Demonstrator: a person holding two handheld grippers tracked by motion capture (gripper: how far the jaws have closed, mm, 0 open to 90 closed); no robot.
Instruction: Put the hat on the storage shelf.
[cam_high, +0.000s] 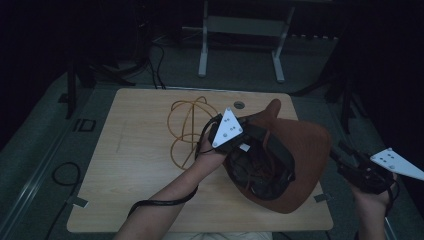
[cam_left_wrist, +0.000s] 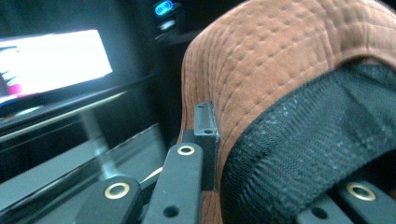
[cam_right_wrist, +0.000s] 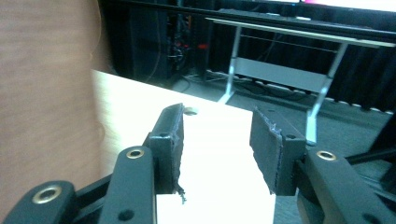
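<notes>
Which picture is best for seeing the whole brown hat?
The high view is best: it shows the whole brown hat on the table, with the left hand-held gripper at its rim. The left gripper view shows just a close-up of stitched brown cloth and black mesh lining. The right gripper view shows a blurry brown patch.

left gripper (cam_high: 246, 131): reaches in over mid-table, jaws clamped on brown bag (cam_high: 305, 150) rim | right gripper (cam_high: 345, 155): held off the table's right edge, jaws apart, empty

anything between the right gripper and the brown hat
Nothing visible does. The right gripper is open just off the table's right edge, with only bare space between it and the brown hat's brim. The left gripper grips the hat's far side.
</notes>
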